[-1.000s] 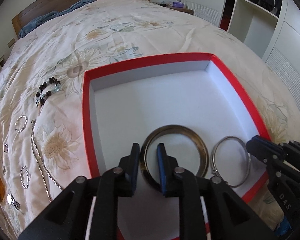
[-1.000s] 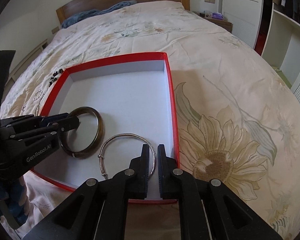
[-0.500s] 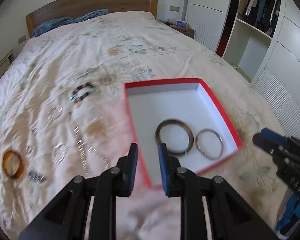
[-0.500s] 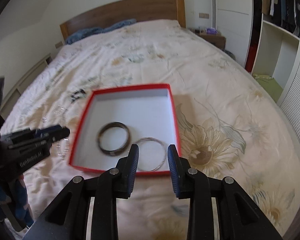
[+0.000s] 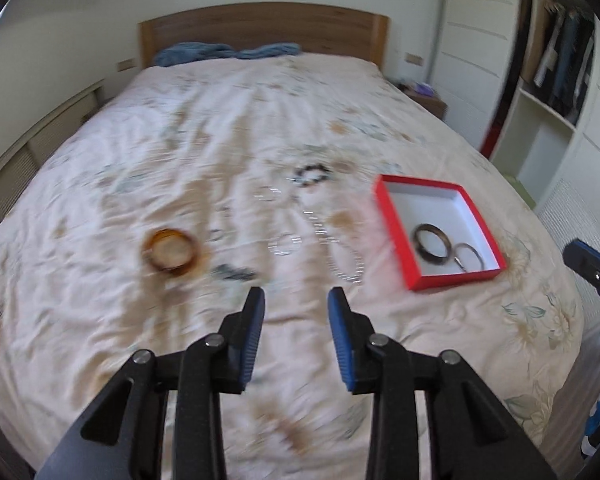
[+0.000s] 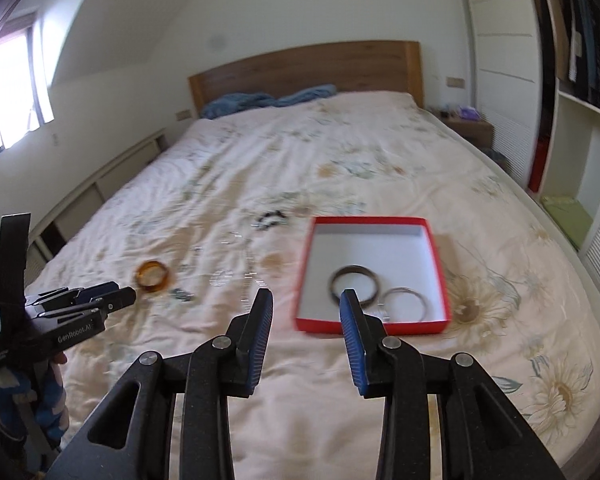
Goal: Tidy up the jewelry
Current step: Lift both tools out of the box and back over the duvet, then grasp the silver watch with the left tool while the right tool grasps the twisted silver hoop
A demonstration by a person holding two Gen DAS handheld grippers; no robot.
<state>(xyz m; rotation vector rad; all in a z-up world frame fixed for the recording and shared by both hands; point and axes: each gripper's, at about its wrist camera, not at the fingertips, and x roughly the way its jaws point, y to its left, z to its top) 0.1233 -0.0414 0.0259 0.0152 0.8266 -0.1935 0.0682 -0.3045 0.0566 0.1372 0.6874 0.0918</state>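
Judging from what lies where, you are only a short way into the sorting: the red box (image 6: 439, 264) near the right side of the bed (image 5: 228, 120) holds just two pieces, a dark bangle (image 6: 354, 285) and a thin silver bangle (image 6: 405, 302) lying just beside it toward the near right corner, while the rest of its white floor is bare. Your left gripper (image 5: 296, 336) hangs over the quilt with its jaws spread wide and nothing between them, and your right gripper (image 6: 306, 340) is likewise wide and holding nothing, its view centred just left of the box. What remains is spread over the quilt to the left of the box: an amber bangle (image 5: 172, 253) lies farthest left, a small dark piece (image 5: 234, 273) sits just beside it though it is too blurred to name, a black beaded bracelet (image 5: 313, 175) lies farther up the bed, a silver chain (image 5: 332, 248) trails down toward the near edge, and a few small silver rings (image 5: 285, 244) are scattered around the chain, their count uncertain in the blur. By my reckoning most of the work is ahead of you, with the chain likely the fiddliest piece to lift
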